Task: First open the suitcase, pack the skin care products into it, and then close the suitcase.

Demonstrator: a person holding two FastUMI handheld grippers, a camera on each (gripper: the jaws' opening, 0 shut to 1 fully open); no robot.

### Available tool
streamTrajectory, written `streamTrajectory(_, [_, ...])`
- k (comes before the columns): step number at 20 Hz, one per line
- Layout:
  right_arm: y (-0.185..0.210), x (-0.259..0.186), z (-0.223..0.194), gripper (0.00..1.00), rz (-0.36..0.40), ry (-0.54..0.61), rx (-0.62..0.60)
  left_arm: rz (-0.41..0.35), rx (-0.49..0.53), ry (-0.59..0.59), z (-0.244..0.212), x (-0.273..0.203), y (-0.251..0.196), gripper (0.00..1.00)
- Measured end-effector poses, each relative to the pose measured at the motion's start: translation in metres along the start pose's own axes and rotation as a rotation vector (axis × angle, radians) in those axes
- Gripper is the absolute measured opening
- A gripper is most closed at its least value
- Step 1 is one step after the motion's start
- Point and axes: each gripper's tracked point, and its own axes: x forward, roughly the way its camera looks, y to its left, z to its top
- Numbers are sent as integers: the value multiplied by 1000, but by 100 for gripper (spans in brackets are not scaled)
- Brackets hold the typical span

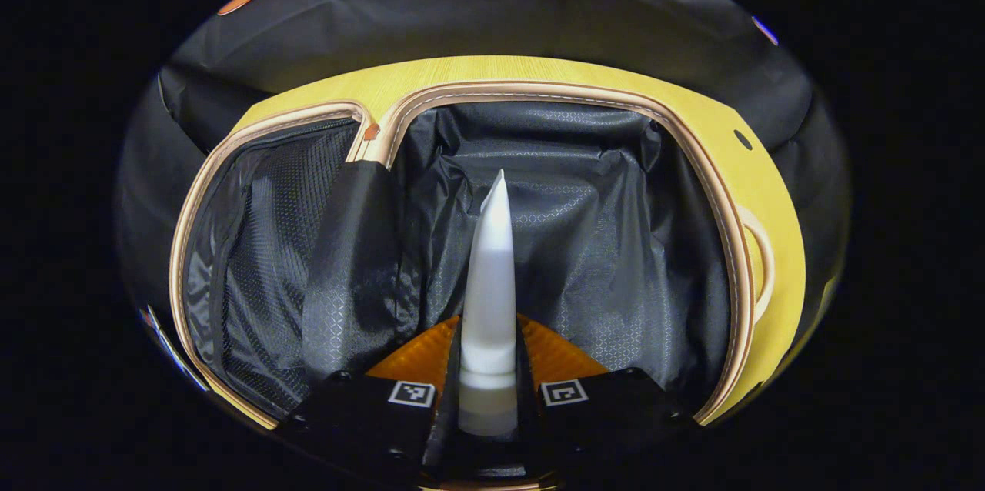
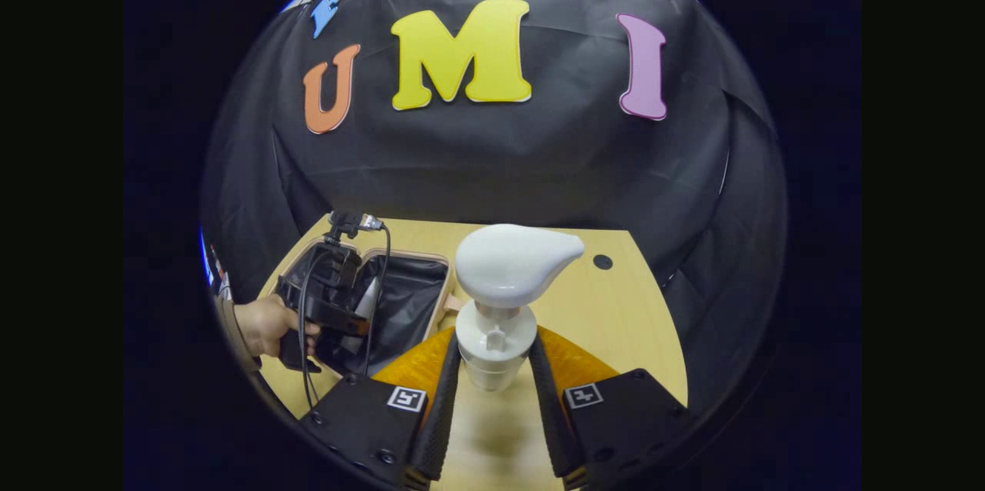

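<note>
over the open suitcase (image 1: pixel 716 168), your left gripper (image 1: pixel 488 391) hangs with its jaws clamped on a white tube (image 1: pixel 492 275). the tube's long axis runs straight ahead along the fingers, cap end between them and crimped tail pointing into the dark-lined main compartment (image 1: pixel 600 229). the mesh-covered half (image 1: pixel 262 245) lies to the left in the left gripper view, so the tube sits above the right-hand compartment, apart from the lining as far as can be judged. that is the relation the next move turns on: lower along the tube's own axis, tilt it flat, and let go inside the rim.

your right gripper (image 2: pixel 496 391) is over the counter (image 2: pixel 616 322), its jaws closed on the neck of a white pump bottle (image 2: pixel 500 298), which stands upright, its spout pointing to the right. in the right gripper view the suitcase (image 2: pixel 408 298) lies ahead and to the left, with the hand (image 2: pixel 269 325) holding the left gripper above it. so the left is nearer; the bottle must travel left and forward once that space is free.
</note>
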Motion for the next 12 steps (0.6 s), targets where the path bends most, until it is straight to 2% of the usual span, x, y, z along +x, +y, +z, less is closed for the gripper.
streamTrajectory(1, [9,2,4,48,21,3,2,-13,-7,0,-1,-1,-1,43])
streamTrajectory(2, [19,6,8,48,46,7,12,-31,-22,0,-3,-3,-4,40])
streamTrajectory(4, [41,16,15,48,96,20,29,-79,-75,-6,-7,-10,-12,45])
streamTrajectory(5, [51,21,19,46,113,25,29,-118,-98,-15,-10,-20,-18,62])
streamTrajectory(6, [61,27,22,48,126,29,21,-146,-114,-35,-10,-33,-23,57])
streamTrajectory(7, [71,34,23,48,137,35,8,-170,-124,-59,-8,-43,-26,83])
streamTrajectory(8, [81,39,22,48,151,46,-4,-192,-130,-92,-6,-56,-27,77])
streamTrajectory(9, [93,45,18,48,170,64,-10,-203,-129,-124,-4,-65,-25,79])
streamTrajectory(10, [106,49,13,48,193,88,-7,-198,-122,-161,-2,-79,-19,86])
streamTrajectory(12, [131,59,-2,48,240,149,14,-166,-110,-232,0,-100,-1,92])
